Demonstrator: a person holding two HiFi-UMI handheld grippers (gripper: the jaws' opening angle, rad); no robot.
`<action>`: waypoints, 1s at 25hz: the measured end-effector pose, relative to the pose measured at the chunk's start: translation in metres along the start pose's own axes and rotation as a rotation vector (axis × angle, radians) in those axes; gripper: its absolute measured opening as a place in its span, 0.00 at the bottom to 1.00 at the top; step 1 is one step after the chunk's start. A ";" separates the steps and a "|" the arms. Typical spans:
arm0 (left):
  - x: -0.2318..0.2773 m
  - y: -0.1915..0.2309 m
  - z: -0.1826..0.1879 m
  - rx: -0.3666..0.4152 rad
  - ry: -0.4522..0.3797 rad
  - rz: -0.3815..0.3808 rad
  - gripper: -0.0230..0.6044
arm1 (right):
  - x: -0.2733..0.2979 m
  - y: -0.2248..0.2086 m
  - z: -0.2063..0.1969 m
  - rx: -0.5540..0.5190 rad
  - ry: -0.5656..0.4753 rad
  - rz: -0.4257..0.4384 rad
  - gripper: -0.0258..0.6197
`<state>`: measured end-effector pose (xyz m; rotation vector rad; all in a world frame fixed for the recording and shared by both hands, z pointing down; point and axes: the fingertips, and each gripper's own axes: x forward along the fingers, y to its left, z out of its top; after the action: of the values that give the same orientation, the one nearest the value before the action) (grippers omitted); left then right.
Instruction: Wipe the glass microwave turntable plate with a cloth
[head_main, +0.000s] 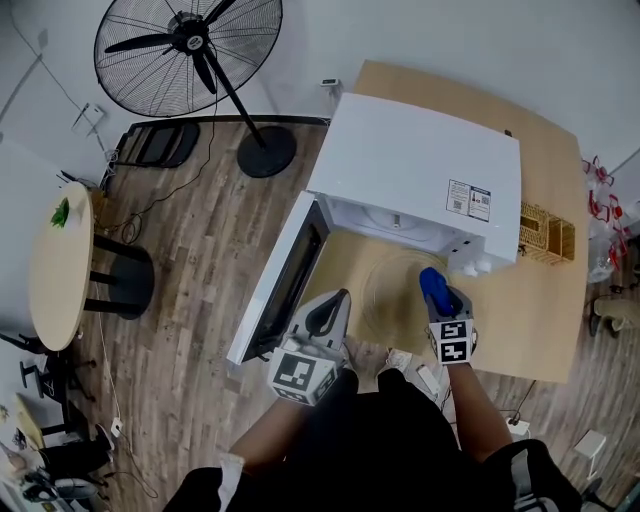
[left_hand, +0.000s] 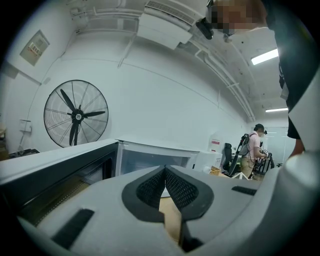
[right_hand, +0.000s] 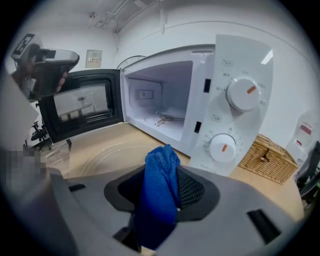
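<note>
- Right gripper (head_main: 440, 296), forearm stretched forward, clenches a blue cloth (right_hand: 160, 192); the glass turntable plate (head_main: 388, 292) lies just ahead, below its jaws.
- Left gripper (head_main: 330, 308) sits nearer the body, jaws pressed together, empty, with the microwave door (head_main: 285, 280) to their left.
- Only the right gripper view shows the microwave's dials (right_hand: 242, 94).

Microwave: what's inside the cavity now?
Only a roller ring on the floor; the glass plate lies outside on the table. The cavity's right side is hidden behind the control panel.

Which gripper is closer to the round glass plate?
Right. The right gripper, holding a blue cloth, is over the round glass plate; the left gripper is beside its left rim.
</note>
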<state>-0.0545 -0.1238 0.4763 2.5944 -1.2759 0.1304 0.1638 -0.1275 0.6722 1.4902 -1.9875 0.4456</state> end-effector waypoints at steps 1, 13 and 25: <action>0.000 0.000 0.000 0.001 0.000 0.000 0.04 | -0.001 0.006 0.001 0.009 -0.003 0.020 0.29; -0.009 0.001 -0.009 0.010 0.022 0.017 0.04 | -0.011 0.131 0.002 -0.102 -0.020 0.352 0.28; -0.018 0.001 -0.015 0.007 0.036 0.037 0.04 | -0.003 0.142 -0.029 -0.205 0.070 0.386 0.28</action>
<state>-0.0662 -0.1062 0.4880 2.5628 -1.3141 0.1877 0.0375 -0.0641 0.7051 0.9554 -2.1946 0.4286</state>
